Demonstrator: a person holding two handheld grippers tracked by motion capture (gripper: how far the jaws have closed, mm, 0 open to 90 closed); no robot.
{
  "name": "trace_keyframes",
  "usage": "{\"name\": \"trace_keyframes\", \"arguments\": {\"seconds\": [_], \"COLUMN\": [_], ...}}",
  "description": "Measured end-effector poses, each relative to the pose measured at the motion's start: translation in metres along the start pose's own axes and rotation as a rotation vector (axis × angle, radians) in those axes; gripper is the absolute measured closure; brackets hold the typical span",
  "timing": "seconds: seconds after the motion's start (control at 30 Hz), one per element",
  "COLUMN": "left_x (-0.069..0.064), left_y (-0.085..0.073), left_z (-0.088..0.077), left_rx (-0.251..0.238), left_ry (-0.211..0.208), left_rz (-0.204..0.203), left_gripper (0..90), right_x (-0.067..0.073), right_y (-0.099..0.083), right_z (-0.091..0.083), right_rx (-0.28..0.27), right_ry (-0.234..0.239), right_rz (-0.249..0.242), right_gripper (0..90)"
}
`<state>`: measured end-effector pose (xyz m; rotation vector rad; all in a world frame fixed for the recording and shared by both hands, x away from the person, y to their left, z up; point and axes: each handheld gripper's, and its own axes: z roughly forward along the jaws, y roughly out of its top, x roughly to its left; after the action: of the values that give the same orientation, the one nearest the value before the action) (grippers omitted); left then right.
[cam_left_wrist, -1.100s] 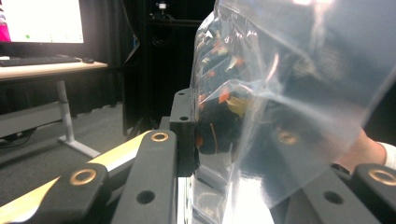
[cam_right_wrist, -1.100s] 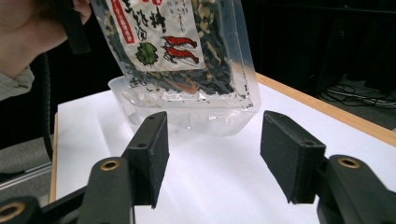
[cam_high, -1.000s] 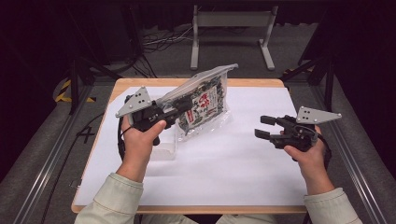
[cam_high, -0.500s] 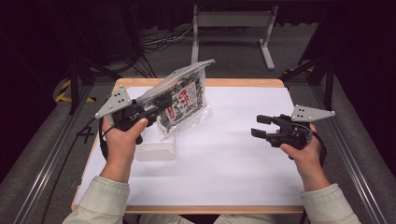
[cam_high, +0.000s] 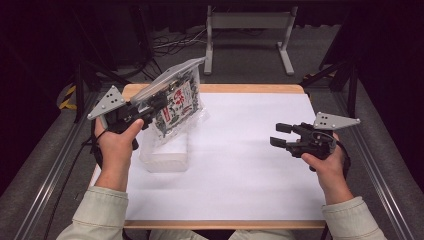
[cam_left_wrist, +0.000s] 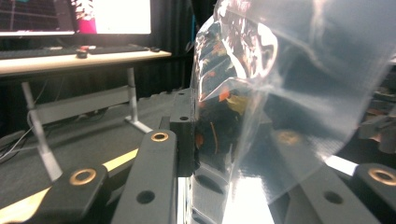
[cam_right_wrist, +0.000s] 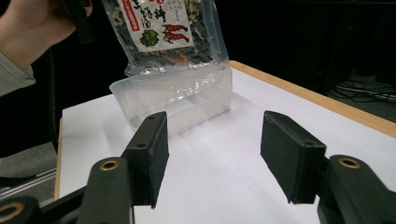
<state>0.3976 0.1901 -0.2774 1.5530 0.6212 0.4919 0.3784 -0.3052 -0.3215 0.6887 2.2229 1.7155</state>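
High view: the left claw (cam_high: 152, 107), clamped on a clear food pouch (cam_high: 179, 102), has carried it leftward over the clear plastic tub (cam_high: 167, 152) on the desk (cam_high: 250, 165), likely for dropping in.

Left gripper view: pouch pinched between the jaws.

Right gripper view: right claw (cam_right_wrist: 212, 151) wide open, empty; the tub looks empty.

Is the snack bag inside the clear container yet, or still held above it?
Held above: the left gripper grips the snack bag, bottom edge at the clear container's rim.

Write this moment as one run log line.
left gripper: shut on food bag | bag above clear tub | right gripper: open, empty
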Motion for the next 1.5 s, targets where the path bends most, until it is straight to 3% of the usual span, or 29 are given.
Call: {"name": "trace_keyframes", "arguments": {"seconds": [0.33,0.5,0.77,1.5], "left_x": [0.016,0.024,0.029,0.04], "left_y": [-0.003,-0.004,-0.007,-0.039], "left_z": [-0.002,-0.004,-0.005,0.0], "left_rx": [0.023,0.051,0.069,0.128], "left_ry": [0.033,0.07,0.101,0.102], "left_rz": [-0.038,-0.064,-0.06,-0.09], "left_gripper": [72.9,72.8,72.9,72.8], "right_x": [0.0,0.0,0.0,-0.002], "right_y": [-0.001,-0.002,-0.002,-0.007], "right_z": [0.0,0.0,-0.001,0.003], "right_rx": [-0.001,0.0,-0.001,0.008], "right_ry": [0.002,-0.001,-0.003,0.006], "right_rz": [0.006,0.008,0.012,0.03], "right_gripper": [41.7,41.6,41.4,40.4]}}
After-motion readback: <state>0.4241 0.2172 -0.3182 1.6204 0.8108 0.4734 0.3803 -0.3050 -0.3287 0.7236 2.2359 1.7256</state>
